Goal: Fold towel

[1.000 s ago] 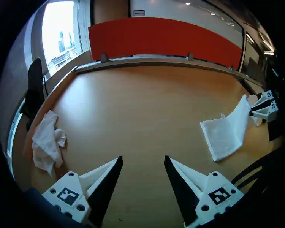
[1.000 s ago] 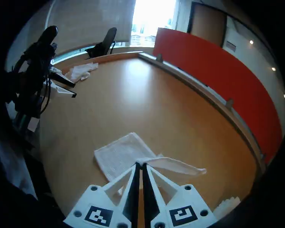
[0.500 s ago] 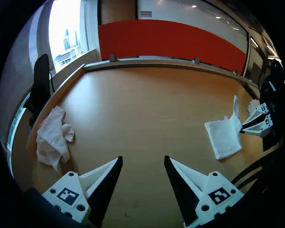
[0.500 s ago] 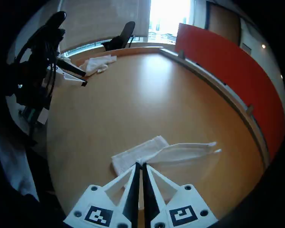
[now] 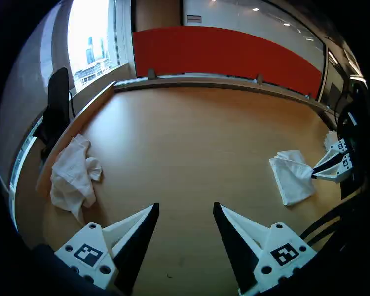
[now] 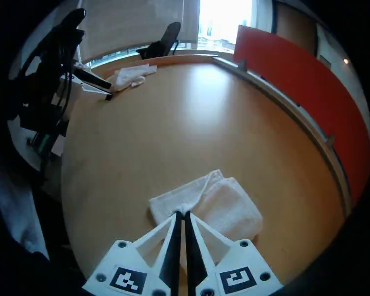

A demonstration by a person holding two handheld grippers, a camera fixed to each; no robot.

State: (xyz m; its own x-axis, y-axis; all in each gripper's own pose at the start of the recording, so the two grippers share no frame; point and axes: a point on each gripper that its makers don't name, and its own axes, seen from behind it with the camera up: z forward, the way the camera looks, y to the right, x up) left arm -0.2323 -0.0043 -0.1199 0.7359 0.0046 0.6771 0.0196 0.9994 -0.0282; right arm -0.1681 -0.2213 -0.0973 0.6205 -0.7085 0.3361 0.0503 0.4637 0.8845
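Note:
A white towel [image 6: 219, 204] lies folded on the wooden table [image 6: 185, 123], one layer doubled over the other. My right gripper [image 6: 181, 215] is shut, pinching the towel's near edge just above the tabletop. In the left gripper view the same towel [image 5: 291, 175] sits at the far right, with the right gripper [image 5: 314, 172] at its right edge. My left gripper [image 5: 185, 206] hovers open over bare table, nothing between its fingers. It also appears in the right gripper view as the left gripper [image 6: 107, 93] at the upper left.
A second, crumpled white towel [image 5: 74, 175] lies near the table's left edge, by the left gripper [image 6: 130, 76]. A red partition [image 5: 224, 49] runs along the far side of the table. A black chair [image 5: 56, 108] stands by the window. Cables hang near the holding person.
The right gripper has brought the lifted towel flap down and across, so the towel now lies doubled and flat. The left gripper stayed open and barely shifted.

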